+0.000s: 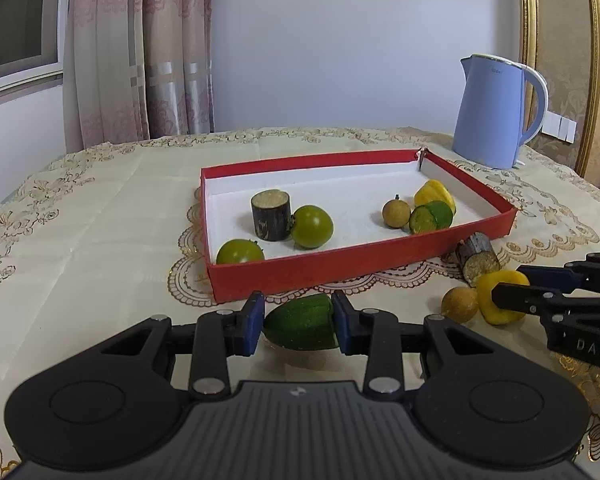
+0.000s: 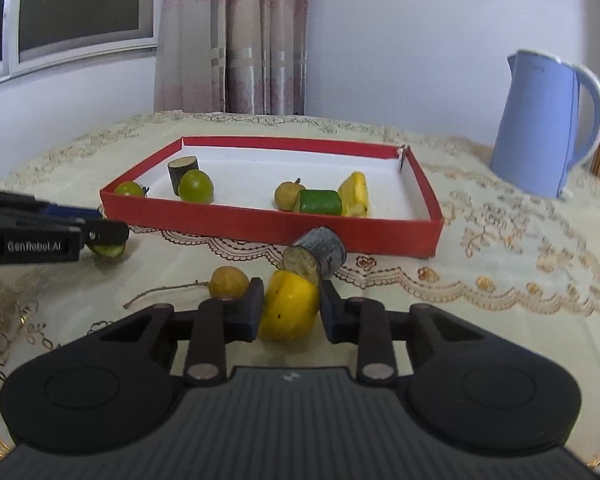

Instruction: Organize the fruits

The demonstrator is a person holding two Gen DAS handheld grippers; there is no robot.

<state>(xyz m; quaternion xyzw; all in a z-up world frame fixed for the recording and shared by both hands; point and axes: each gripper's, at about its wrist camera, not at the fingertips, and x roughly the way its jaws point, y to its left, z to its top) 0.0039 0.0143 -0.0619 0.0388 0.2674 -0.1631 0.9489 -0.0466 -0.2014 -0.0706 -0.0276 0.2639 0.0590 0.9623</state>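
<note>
Pinching a green fruit piece [image 1: 300,329] between its fingers, the left gripper [image 1: 299,322] sits just short of the red tray [image 1: 340,266]; the right gripper [image 2: 292,312] clamps a yellow fruit piece [image 2: 288,306], a brown longan [image 2: 228,282] just outside its left finger.

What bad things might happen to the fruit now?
1. The right gripper pinches a yellow fruit piece that touches a dark sugarcane stub and lies close to a brown longan; lifting may roll them.
2. The left gripper holds a green cucumber chunk by its ends; it might slip.
</note>
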